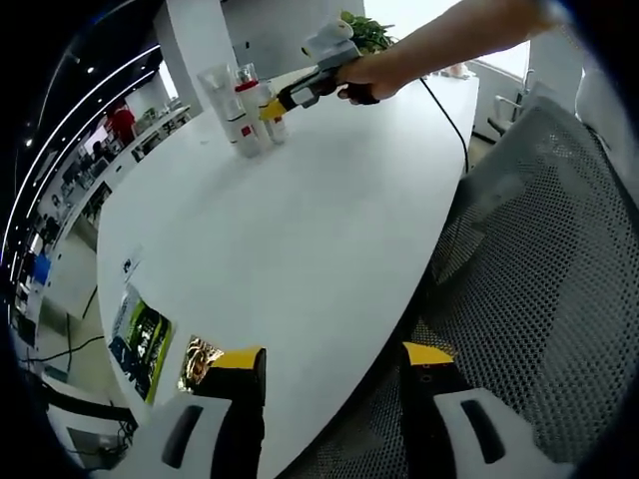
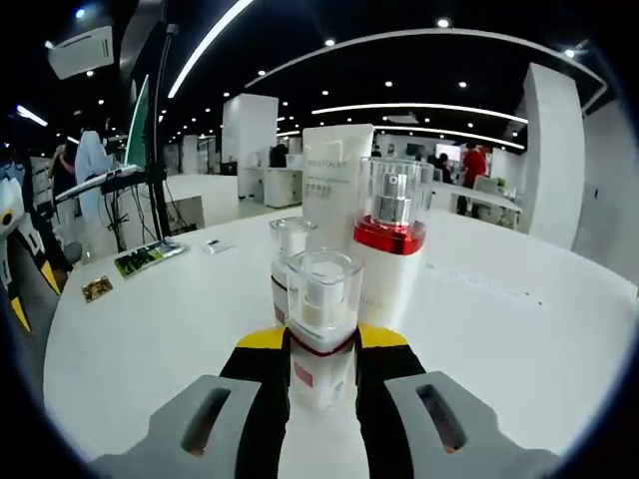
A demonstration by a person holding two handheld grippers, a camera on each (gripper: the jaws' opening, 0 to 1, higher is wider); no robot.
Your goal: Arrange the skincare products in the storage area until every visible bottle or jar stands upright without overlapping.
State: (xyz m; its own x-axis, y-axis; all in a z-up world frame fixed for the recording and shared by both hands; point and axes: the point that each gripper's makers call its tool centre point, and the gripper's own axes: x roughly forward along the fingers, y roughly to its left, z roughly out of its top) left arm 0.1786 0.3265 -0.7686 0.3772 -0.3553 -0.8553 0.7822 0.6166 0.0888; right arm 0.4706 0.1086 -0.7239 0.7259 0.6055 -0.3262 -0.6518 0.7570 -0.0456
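The round white table (image 2: 519,329) spread out ahead of both grippers, and the skincare products stood gathered on it. In the right gripper view, the right gripper (image 2: 322,371) was clamped on a small clear-capped bottle with a dark red band (image 2: 321,319), which stood upright between its black, yellow-tipped jaws. Just beyond that bottle rose a tall white tube (image 2: 336,185), upright, and right of it a white bottle with a red collar and clear cap (image 2: 390,244). Another small clear-capped bottle (image 2: 291,249) stood close behind the held one, partly hidden by it, so I could not tell whether they touched.

In the left gripper view, the left gripper (image 1: 332,374) hung wide open at the near table edge, holding nothing, well apart from the products (image 1: 243,112) far ahead. A person's hand (image 1: 364,78) held the right gripper against that cluster; the bottles there were too small to separate. A grey mesh chair (image 1: 539,259) sat to the right, and two flat printed packets (image 1: 160,344) lay left of the jaws, one partly cut off behind the jaw.
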